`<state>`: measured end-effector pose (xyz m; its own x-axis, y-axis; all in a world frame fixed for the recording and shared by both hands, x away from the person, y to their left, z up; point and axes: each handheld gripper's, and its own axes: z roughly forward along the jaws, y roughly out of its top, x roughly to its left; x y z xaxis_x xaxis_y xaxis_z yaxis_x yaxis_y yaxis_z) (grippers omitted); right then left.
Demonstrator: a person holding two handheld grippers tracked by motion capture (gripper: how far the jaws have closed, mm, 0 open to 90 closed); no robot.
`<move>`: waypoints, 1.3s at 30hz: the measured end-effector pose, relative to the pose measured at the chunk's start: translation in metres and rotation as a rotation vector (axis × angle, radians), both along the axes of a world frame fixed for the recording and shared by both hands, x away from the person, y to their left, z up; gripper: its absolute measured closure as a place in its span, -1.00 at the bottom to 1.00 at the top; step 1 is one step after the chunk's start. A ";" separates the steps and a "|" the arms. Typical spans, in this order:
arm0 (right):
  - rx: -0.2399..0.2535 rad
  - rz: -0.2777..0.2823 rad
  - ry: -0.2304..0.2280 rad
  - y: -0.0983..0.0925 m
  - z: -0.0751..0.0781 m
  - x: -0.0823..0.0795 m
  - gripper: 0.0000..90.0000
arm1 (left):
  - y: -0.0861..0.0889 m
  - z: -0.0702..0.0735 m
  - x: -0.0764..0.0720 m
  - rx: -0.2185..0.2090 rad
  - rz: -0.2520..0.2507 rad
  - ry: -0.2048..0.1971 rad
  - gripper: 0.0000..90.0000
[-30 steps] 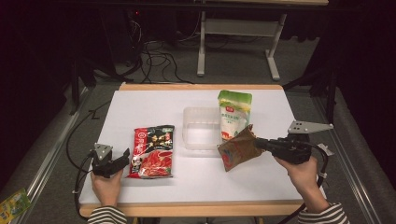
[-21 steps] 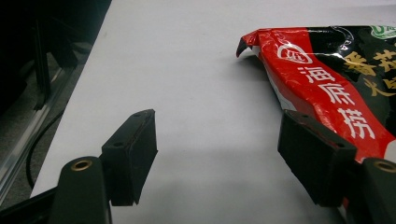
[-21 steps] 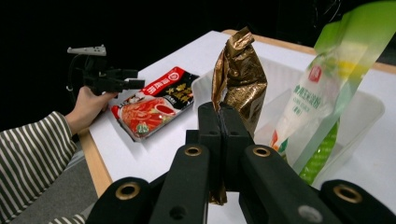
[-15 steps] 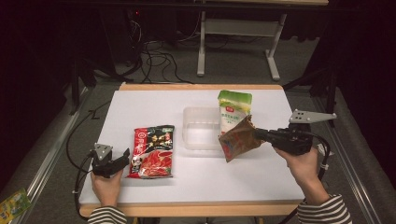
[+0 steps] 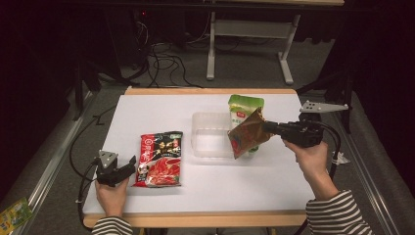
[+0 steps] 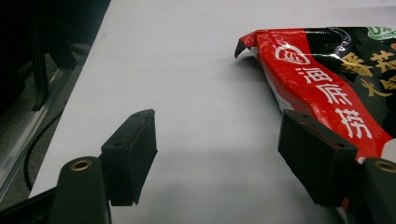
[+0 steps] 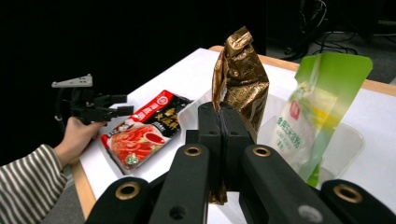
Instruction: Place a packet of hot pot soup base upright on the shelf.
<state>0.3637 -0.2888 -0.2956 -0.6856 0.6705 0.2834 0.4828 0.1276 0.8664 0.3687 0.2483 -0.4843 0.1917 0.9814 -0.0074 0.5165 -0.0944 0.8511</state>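
My right gripper is shut on a brown-gold foil pouch, which hangs in the air over the right edge of a clear plastic tub. A green-and-white pouch lies just behind it, against the tub's right side. A red-and-black sauce packet lies flat on the white table at the left. My left gripper rests open at that packet's left edge, with bare table between its jaws.
The white tabletop has a wooden rim. Cables and a table frame stand on the dark floor beyond. A metal rail runs along the left side, with a small green packet on the floor.
My right gripper has lifted the brown-gold pouch off the table and carried it left, over the tub's right edge. The left gripper has stayed put.
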 end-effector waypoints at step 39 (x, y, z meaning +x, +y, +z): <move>0.021 -0.036 0.037 0.023 0.005 0.045 1.00 | 0.000 0.000 0.000 -0.003 0.004 0.000 -0.37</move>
<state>0.4084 -0.2653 -0.2908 -0.6502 0.6881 0.3221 0.5181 0.0915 0.8504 0.3689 0.2480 -0.4845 0.1882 0.9821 -0.0104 0.5168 -0.0900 0.8514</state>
